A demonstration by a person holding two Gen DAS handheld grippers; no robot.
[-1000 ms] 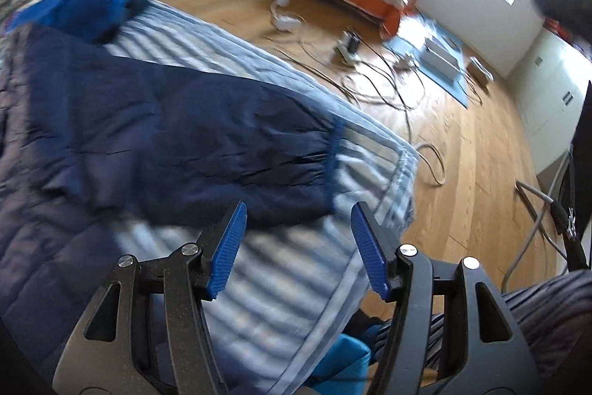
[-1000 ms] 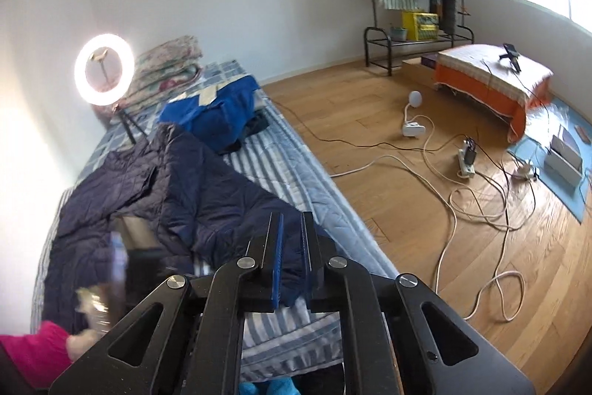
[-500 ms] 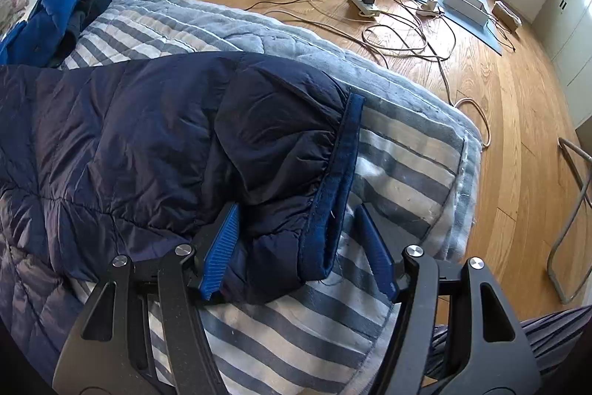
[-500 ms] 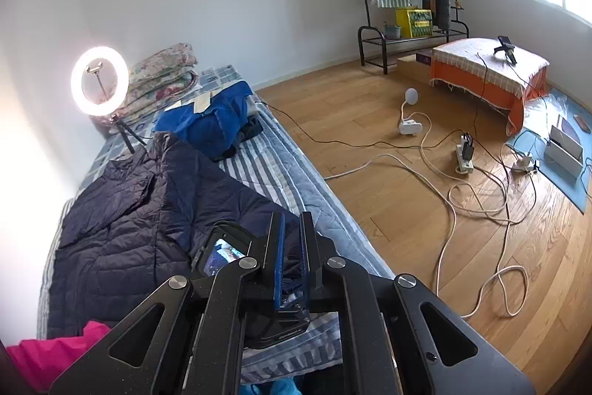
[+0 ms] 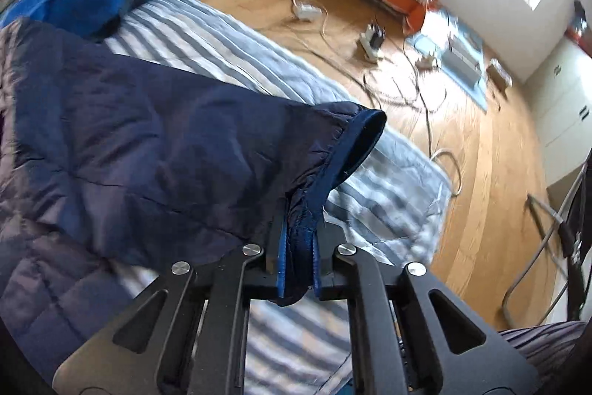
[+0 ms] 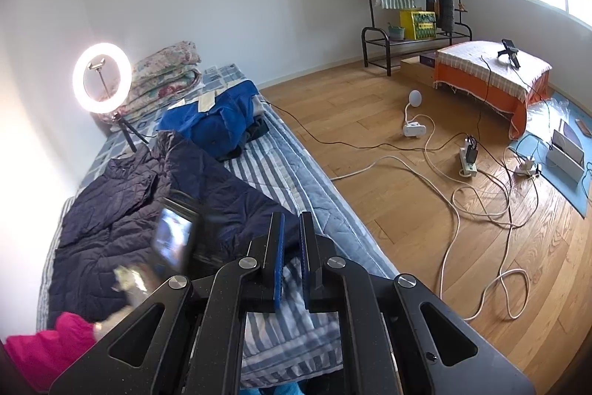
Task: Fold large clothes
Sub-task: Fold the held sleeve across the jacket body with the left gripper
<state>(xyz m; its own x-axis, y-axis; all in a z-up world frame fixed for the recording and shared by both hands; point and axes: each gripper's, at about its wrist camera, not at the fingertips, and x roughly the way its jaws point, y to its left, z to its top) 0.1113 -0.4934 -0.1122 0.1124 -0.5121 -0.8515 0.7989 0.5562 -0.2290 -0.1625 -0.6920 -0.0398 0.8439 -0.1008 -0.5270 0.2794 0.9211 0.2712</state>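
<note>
now the left claw [image 5: 297, 243] has just clamped onto the navy jacket's cuff [image 5: 344, 154]; right claw [image 6: 289, 258] clenched, empty.

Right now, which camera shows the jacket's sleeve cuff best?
The left wrist view: the sleeve cuff sits close up, pinched in the left gripper. The right wrist view shows the jacket spread out, but its cuff hides behind the gripper.
</note>
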